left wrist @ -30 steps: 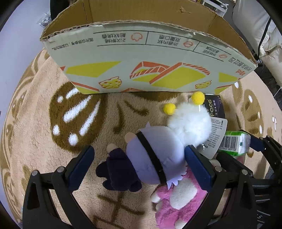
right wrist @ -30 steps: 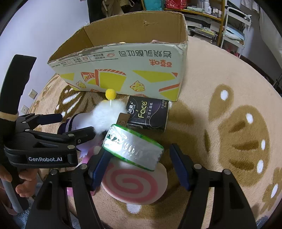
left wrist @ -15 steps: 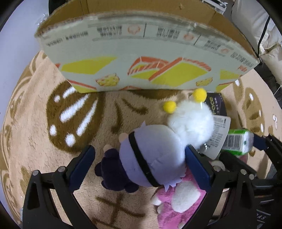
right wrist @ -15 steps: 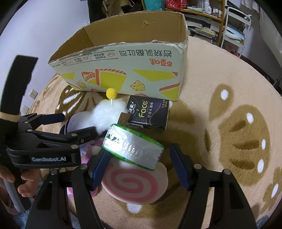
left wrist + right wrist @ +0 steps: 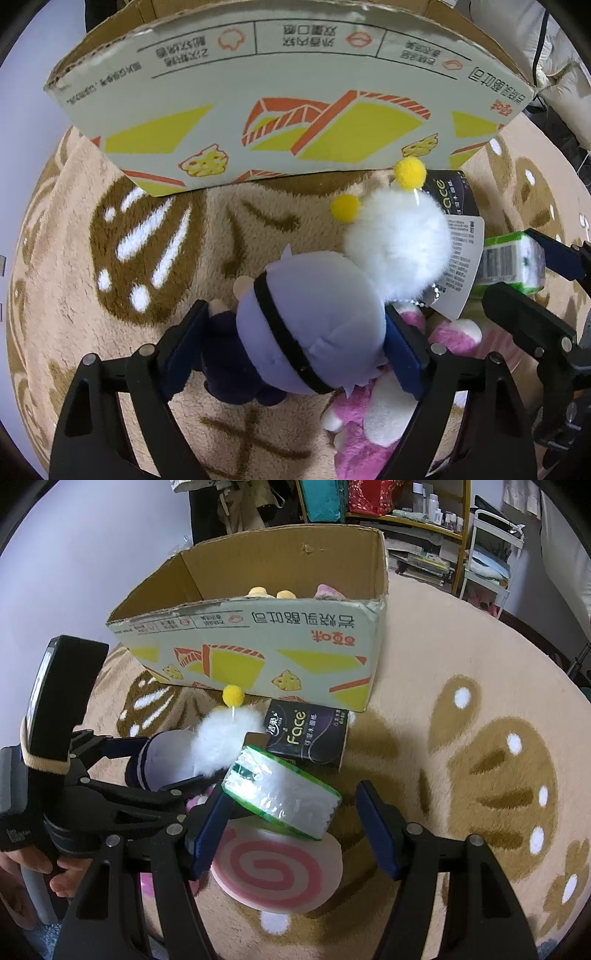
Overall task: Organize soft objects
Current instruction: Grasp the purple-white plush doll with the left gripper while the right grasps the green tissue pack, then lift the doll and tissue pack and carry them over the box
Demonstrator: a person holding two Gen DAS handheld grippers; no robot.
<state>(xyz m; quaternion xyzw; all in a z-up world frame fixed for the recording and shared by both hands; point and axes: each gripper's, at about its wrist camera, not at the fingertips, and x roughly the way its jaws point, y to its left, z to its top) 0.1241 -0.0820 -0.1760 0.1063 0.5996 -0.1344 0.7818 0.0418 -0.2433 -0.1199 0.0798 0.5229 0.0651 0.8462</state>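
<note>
My left gripper [image 5: 295,343] is shut on a lavender plush doll with a black band and dark navy body [image 5: 306,325]; it also shows in the right wrist view [image 5: 166,760]. A white fluffy toy with yellow pom-poms [image 5: 399,240] touches the doll. A pink plush [image 5: 373,417] lies beneath. My right gripper [image 5: 291,827] is open around a green-edged tissue pack [image 5: 280,797], which rests on a pink spiral cushion [image 5: 277,871]. The cardboard box [image 5: 258,653] stands beyond with several soft toys inside.
A dark "Face" tissue pack [image 5: 306,738] lies on the beige patterned rug [image 5: 480,738] against the box front. Shelves and a white cart [image 5: 487,565] stand behind the rug. A hand holds the left gripper's handle [image 5: 22,864].
My left gripper's jaws have closed in on the lavender doll and moved closer to the box. The right gripper has risen slightly; the box interior now shows.
</note>
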